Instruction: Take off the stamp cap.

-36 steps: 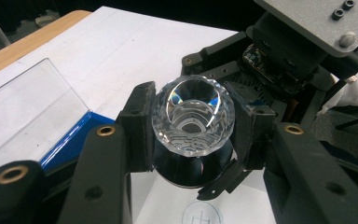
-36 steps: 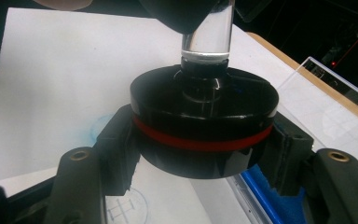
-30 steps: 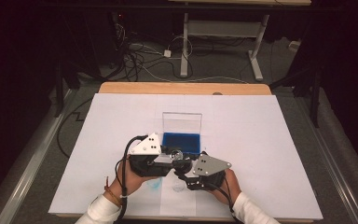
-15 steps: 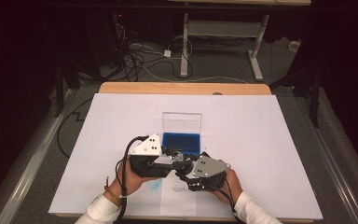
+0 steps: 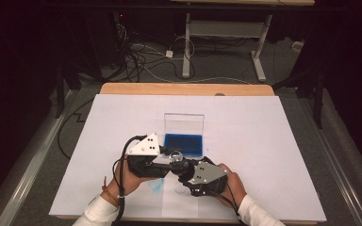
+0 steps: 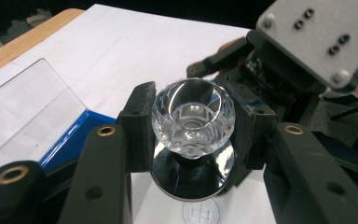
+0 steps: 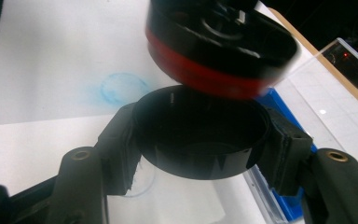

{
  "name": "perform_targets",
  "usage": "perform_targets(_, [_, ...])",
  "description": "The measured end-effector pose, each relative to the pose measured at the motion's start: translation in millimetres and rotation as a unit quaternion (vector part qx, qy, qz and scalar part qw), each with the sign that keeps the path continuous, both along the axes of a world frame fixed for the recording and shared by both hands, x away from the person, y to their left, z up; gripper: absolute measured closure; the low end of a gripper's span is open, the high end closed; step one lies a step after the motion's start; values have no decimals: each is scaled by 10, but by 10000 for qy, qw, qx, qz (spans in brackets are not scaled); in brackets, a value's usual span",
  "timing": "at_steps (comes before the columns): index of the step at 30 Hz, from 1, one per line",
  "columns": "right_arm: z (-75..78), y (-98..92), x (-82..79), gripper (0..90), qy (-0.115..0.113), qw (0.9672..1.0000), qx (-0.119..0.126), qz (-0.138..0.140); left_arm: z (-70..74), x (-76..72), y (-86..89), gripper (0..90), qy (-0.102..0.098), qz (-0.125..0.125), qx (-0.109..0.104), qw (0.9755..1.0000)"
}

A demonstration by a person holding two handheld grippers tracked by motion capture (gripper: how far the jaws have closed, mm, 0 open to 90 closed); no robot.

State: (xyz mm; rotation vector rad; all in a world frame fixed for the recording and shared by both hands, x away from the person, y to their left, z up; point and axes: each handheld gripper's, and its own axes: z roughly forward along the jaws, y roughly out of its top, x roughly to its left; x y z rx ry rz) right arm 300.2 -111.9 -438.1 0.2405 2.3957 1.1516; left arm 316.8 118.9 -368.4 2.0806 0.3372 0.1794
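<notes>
My left gripper point(image 6: 193, 128) is shut on a clear faceted glass piece point(image 6: 193, 114), its pads point(image 6: 137, 126) pressing on both sides. A glossy black disc point(image 6: 193, 179) sits right under the glass. My right gripper point(image 7: 200, 149) is shut on a black round ring point(image 7: 200, 140). Just above that ring hangs a black round part with a red band point(image 7: 219, 51). In the high view both grippers, left point(image 5: 169, 162) and right point(image 5: 185, 169), meet tip to tip over the near middle of the table, with the glass piece point(image 5: 175, 156) between them.
An open case with a blue base point(image 5: 184, 143) and an upright clear lid point(image 5: 184, 123) stands just beyond the grippers. White paper point(image 5: 264, 141) covers the table; a blue smudged ring point(image 7: 121, 88) and a printed circle mark point(image 6: 200, 214) lie on it near the hands.
</notes>
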Motion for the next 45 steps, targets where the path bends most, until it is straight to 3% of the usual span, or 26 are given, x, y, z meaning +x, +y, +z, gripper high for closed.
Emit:
perform_targets(9, [86, -231, 22, 386, -37, 9996, 77, -285, -62, 51, 25, 546, 72, 153, 297, 9994])
perform_targets(18, [310, -583, 20, 386, -177, 9960, 562, -673, -168, 126, 40, 546, 194, 283, 503, 9981])
perform_targets(22, [348, -734, 3, 386, -209, 9940, 647, -859, -193, 146, 52, 546, 209, 324, 588, 9975])
perform_targets(33, [367, -1152, -88, 386, -223, 9872, 845, -1337, -189, 190, 145, 545, 199, 509, 475, 9974])
perform_targets(45, [271, -1368, -220, 386, -156, 9856, 781, -1489, -180, 223, 178, 545, 185, 677, 421, 9966])
